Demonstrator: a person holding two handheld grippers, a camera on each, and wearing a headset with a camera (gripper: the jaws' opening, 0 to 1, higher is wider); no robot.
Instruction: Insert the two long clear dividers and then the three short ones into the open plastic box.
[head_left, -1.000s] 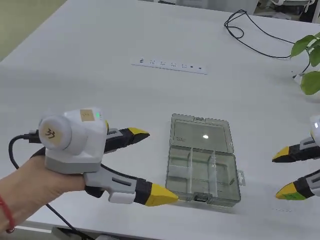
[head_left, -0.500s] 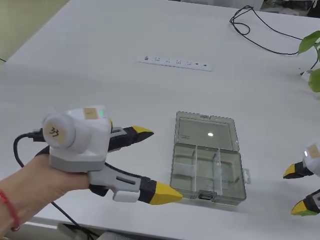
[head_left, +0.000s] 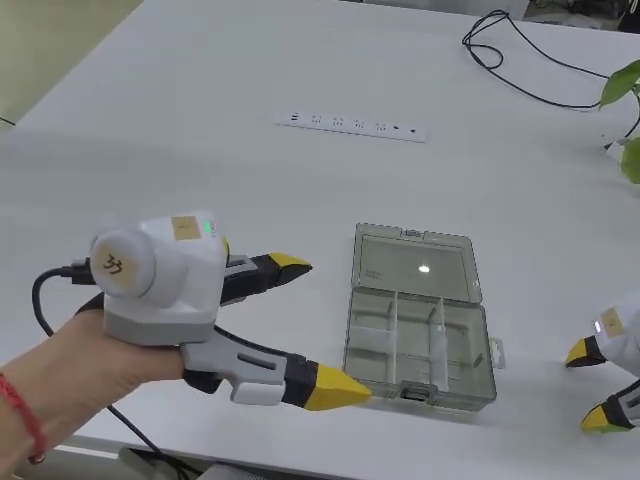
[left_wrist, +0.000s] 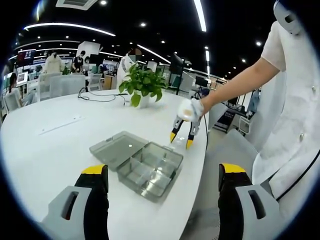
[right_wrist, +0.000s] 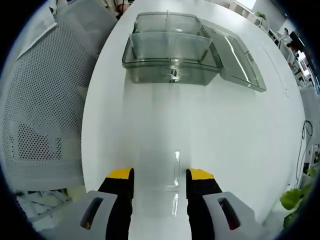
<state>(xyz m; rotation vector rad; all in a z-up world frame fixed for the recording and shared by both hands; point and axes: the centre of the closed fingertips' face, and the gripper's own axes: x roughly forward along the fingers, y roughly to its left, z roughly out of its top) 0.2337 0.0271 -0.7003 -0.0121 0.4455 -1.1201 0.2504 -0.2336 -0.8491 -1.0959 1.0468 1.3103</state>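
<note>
Left gripper (head_left: 318, 328) in a hand (head_left: 85, 375) above the tabletop (head_left: 200, 150), with jaws spread wide and nothing between them. Ahead of its fingertips and slightly to the side, close but not touching, the open plastic box (head_left: 420, 325), its lid laid flat on the tabletop on the far side. Inside the box, clear dividers (head_left: 396, 330) already standing upright; exact count hard to tell.

In the left gripper view, same wide stance of the left gripper (left_wrist: 162, 169), the box (left_wrist: 145, 165) straight ahead, and just beyond the box the right gripper (left_wrist: 181, 137), tips pointing down at the tabletop edge. Farther off behind it, a potted plant (left_wrist: 142, 85).

Right gripper (right_wrist: 160, 175) low over the tabletop (right_wrist: 150, 125), jaws partly apart. Between its jaws, nearer to one of them, a thin clear strip (right_wrist: 176, 167) lying flat on the tabletop; contact with the jaws not possible to tell. Well ahead of this gripper, the box (right_wrist: 170, 50) near the tabletop edge.

Far beyond the left gripper, a white power strip (head_left: 350, 127) and a black cable (head_left: 510, 55).
</note>
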